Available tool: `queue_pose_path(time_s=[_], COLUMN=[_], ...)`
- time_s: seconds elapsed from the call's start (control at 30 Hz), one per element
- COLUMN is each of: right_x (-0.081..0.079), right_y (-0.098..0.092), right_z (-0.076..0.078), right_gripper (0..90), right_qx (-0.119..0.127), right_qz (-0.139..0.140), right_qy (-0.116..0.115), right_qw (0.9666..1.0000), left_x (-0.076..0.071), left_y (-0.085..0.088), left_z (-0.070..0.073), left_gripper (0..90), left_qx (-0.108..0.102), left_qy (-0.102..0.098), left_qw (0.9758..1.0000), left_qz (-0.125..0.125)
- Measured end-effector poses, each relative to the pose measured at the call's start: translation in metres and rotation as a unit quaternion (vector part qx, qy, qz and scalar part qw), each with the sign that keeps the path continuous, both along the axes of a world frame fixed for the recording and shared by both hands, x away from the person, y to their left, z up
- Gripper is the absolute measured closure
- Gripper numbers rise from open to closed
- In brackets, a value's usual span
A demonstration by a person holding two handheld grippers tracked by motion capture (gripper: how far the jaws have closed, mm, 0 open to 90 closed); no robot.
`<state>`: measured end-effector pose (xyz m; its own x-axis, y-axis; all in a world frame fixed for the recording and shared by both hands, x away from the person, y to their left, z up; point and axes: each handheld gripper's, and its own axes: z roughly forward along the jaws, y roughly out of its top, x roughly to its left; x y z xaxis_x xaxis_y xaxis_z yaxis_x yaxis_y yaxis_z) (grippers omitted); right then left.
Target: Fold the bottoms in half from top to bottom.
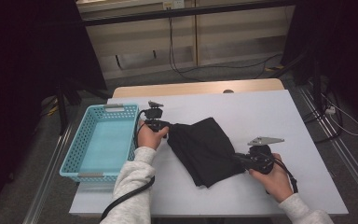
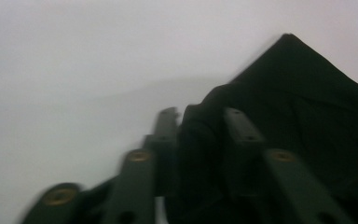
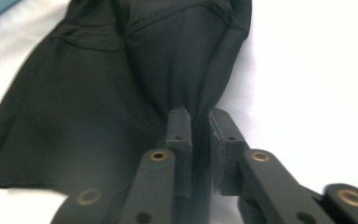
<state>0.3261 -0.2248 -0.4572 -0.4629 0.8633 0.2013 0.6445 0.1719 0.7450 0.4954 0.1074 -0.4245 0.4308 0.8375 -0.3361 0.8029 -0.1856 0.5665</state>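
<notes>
— On the white table [image 1: 270, 112], where did the black cloth [image 1: 205, 149] lie?
— Near the middle, folded into a rough slab that ran from the far left down to the near right, with a blue basket [image 1: 77, 161] just off the table's left edge.
— And the left gripper [image 1: 164, 126]?
— It sat at the cloth's far-left corner, held in the left hand [image 1: 150, 136]. In the left gripper view a bunched fold of the cloth [image 2: 303, 107] lay between the jaws, which stood partly apart; one finger [image 2: 165, 126] showed clear of the fabric, so I could not tell whether the pads really pressed on it.
— The right gripper [image 1: 240, 158]?
— At the cloth's near-right edge, in the right hand [image 1: 275, 179]. In the right gripper view its fingers [image 3: 179, 135] stood close together with a pinched ridge of the cloth [image 3: 74, 102] squeezed between them, a firm hold.
— Was the cloth lifted?
— Most of it lay flat on the table.
</notes>
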Motion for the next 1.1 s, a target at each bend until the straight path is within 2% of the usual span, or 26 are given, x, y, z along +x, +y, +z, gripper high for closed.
queue_pose_path(time_s=[0.07,0.1,0.13,0.2,0.23,0.27,0.33,0.37,0.47,0.5,0.67,0.8,0.97,1.03,1.1], right_x=[0.001,0.001,0.001,0.002,0.002,0.003,0.004,0.005,0.006,0.005,0.000,-0.002,-0.005,-0.004,-0.003], right_y=[0.000,0.000,0.000,-0.002,-0.002,-0.001,0.000,0.003,0.006,0.006,0.010,0.013,0.019,0.020,0.020], right_z=[0.000,0.001,0.003,0.004,0.004,0.003,0.001,-0.004,-0.009,-0.010,-0.011,-0.011,-0.010,-0.011,-0.012], right_gripper=[66.7,58.0,46.8,45.1,38.5,35.4,37.8,34.9,35.4,37.0,40.5,45.8,63.4,72.9,76.0], right_qx=[-0.003,-0.006,-0.007,0.006,0.005,0.006,0.002,-0.001,-0.028,-0.023,-0.040,-0.035,-0.019,-0.005,0.007], right_qz=[-0.002,-0.008,-0.020,-0.024,-0.031,-0.036,-0.034,-0.037,-0.038,-0.042,-0.054,-0.061,-0.047,-0.043,-0.039], right_qy=[-0.010,-0.017,-0.024,-0.039,-0.040,-0.035,-0.028,-0.016,-0.007,-0.010,-0.020,-0.014,-0.008,-0.002,0.002], right_qw=[0.9999,0.9998,0.9995,0.9989,0.9987,0.9987,0.9990,0.9992,0.9989,0.9988,0.9975,0.9974,0.9987,0.9991,0.9992], left_x=[-0.001,-0.002,-0.002,-0.003,-0.004,-0.004,-0.004,-0.003,-0.003,-0.003,-0.004,-0.003,-0.003,-0.001,-0.001], left_y=[0.001,0.001,0.001,0.000,0.000,-0.001,-0.001,-0.002,-0.002,-0.002,-0.001,-0.002,-0.004,-0.006,-0.008], left_z=[-0.001,-0.001,-0.002,-0.002,-0.003,-0.003,-0.004,-0.004,-0.003,-0.003,-0.002,-0.001,0.000,0.000,-0.001], left_gripper=[46.5,41.7,41.0,36.7,34.4,33.6,30.3,28.7,26.1,26.0,21.6,19.2,16.8,15.1,13.3], left_qx=[-0.003,0.001,0.001,0.002,0.004,0.007,0.010,0.012,0.016,0.016,0.018,0.020,0.017,0.015,0.016], left_qy=[-0.010,-0.012,-0.015,-0.016,-0.018,-0.020,-0.020,-0.021,-0.026,-0.026,-0.020,-0.020,-0.023,-0.019,-0.019], left_qw=[0.9999,0.9999,0.9999,0.9999,0.9998,0.9998,0.9997,0.9997,0.9995,0.9995,0.9996,0.9995,0.9995,0.9994,0.9994], left_qz=[0.004,0.003,-0.001,-0.003,-0.004,-0.005,-0.007,-0.008,-0.011,-0.011,-0.011,-0.013,-0.017,-0.023,-0.024])
